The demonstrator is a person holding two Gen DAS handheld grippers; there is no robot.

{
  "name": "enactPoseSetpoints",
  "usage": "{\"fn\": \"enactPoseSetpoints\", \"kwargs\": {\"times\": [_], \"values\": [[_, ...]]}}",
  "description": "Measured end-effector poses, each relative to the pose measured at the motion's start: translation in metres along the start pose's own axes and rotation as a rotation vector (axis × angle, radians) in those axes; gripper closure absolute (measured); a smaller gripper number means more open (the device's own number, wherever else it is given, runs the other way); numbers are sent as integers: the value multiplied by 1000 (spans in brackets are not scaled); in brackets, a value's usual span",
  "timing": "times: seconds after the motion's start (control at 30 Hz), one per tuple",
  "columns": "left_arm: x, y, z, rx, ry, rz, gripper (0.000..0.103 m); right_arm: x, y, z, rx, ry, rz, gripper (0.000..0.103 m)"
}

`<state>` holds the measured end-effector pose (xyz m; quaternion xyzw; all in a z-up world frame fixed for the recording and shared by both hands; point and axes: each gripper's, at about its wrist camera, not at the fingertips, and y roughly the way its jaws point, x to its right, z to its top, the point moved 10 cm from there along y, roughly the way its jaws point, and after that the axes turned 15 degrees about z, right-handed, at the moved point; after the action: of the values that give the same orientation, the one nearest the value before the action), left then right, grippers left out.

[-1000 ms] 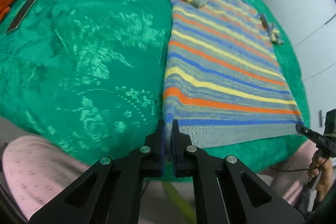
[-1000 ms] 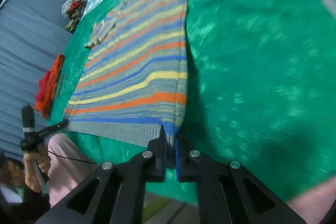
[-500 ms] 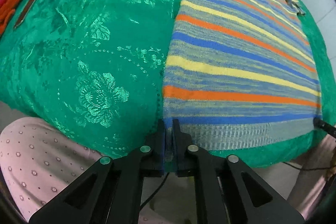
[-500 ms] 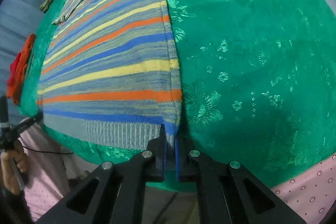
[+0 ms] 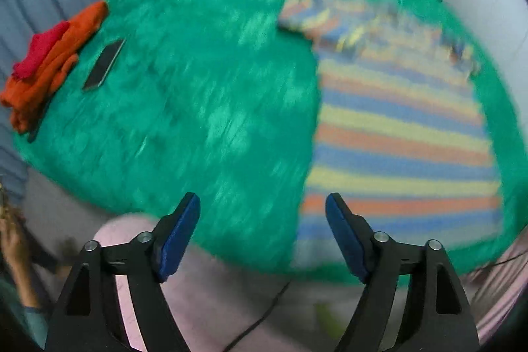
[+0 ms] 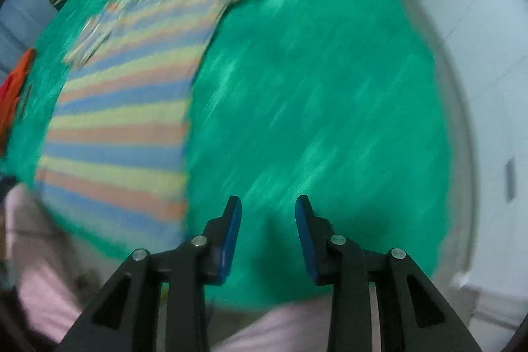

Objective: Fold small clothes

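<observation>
Both tongs [image 5: 262, 207] [image 6: 268, 207] agape – striped sweater [image 5: 399, 134] flat

sweater [image 5: 402, 134] on bedspread [image 5: 204, 108] (right side) | phone [image 5: 104, 63] left | clothes pile [image 5: 49, 61] beside phone

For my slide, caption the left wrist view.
Open left gripper above green bedspread, beside flat striped sweater.

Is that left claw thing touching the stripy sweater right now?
Apart. In the left wrist view, the left gripper has its jaws wide open with nothing between them; the sweater lies flat beyond them.
</observation>
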<state>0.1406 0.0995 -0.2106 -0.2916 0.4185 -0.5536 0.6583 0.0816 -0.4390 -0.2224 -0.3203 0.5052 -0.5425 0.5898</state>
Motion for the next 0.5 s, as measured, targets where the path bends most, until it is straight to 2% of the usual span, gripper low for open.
{"fn": "enactPoseSetpoints", "kwargs": {"times": [0.03,0.07,0.13,0.27,0.37,0.5], "values": [[13,-3,13,30,-22,-43,16,8,-7,29,47,-26,-13,68],[27,-5,18,49,-24,-71,15,13,-8,58,84,-44,9,63],[55,-3,20,62,0,-107,15,17,3,108,116,-20,111,60],[106,7,4,-11,35,-164,15,21,45,194,178,-2,203,60],[112,11,-14,-44,42,-159,15,20,80,249,224,-16,198,60],[100,26,-32,-104,42,-106,15,31,123,295,242,29,171,60]]}}
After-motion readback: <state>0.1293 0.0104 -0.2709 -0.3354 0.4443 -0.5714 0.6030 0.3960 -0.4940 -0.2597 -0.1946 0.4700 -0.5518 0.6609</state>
